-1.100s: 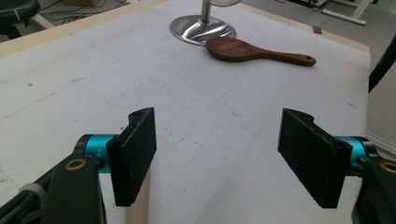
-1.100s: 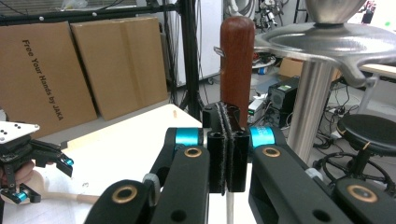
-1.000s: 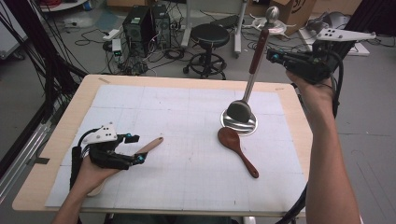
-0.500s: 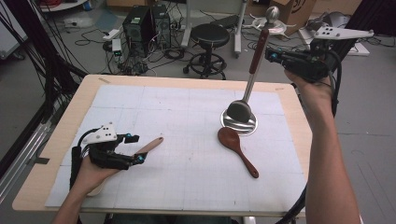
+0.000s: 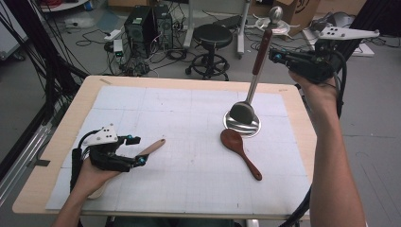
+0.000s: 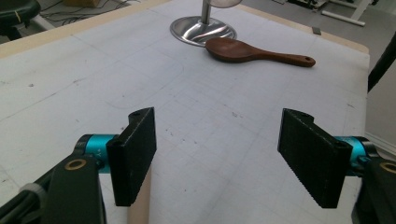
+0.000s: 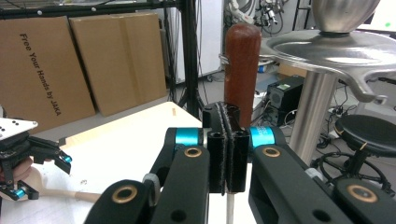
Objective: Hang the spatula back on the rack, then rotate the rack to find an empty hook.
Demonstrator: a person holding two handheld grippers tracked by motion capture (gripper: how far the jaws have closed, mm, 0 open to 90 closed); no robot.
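Two grippers – right gripper (image 5: 276, 57) fingers clamped on ladle (image 5: 250, 92) shaft, far right; left gripper (image 5: 137, 150) fingers apart over wooden spatula (image 5: 150, 148), near left.

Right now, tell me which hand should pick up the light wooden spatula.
Left. The left gripper, open, sits at the handle of the spatula; the right gripper is across the table, shut on the upright ladle.
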